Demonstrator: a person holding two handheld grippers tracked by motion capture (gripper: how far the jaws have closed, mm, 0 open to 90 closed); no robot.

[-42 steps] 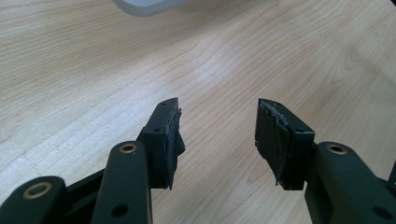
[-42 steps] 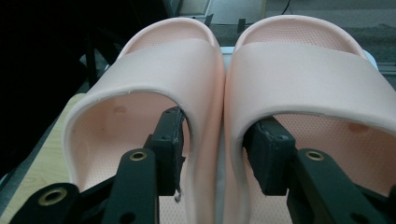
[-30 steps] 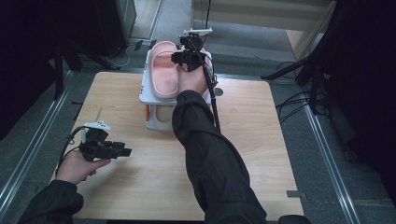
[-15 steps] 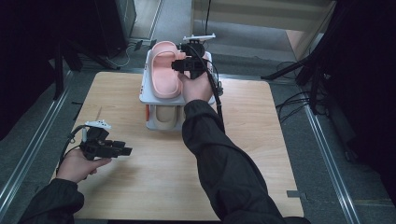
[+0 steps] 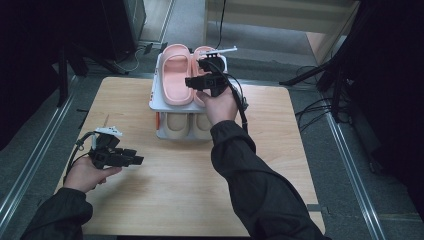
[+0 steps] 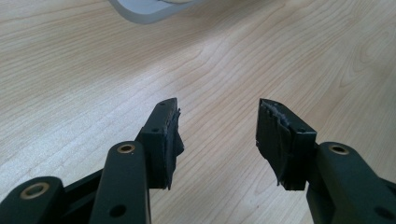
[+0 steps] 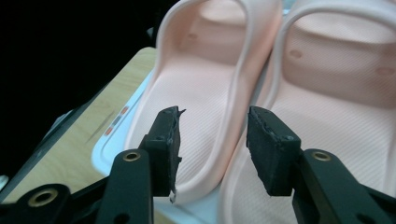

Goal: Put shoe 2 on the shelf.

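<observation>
A pair of pink slippers stands side by side on the top shelf of a white shoe rack (image 5: 156, 104): the left one (image 5: 175, 75) (image 7: 196, 88) and the right one (image 5: 202, 52) (image 7: 336, 93). My right gripper (image 5: 192, 82) (image 7: 212, 126) hovers just above their adjoining rims near the heel end. Its jaws have just been opening and stand apart, with no slipper clamped between the pads. My left gripper (image 5: 137, 160) (image 6: 217, 121) hangs low over the wooden table (image 6: 70, 70) at the front left, open with nothing between its fingers.
A beige pair of slippers (image 5: 177, 122) sits on the rack's lower shelf. The rack stands at the table's far middle edge. Bare wood (image 5: 280, 145) lies to its right and in front. Metal rails (image 5: 350, 155) run along both sides of the table.
My right gripper has drawn back along the pink slippers toward the near end of the rack, and its jaws have widened. The left hand has stayed put.
</observation>
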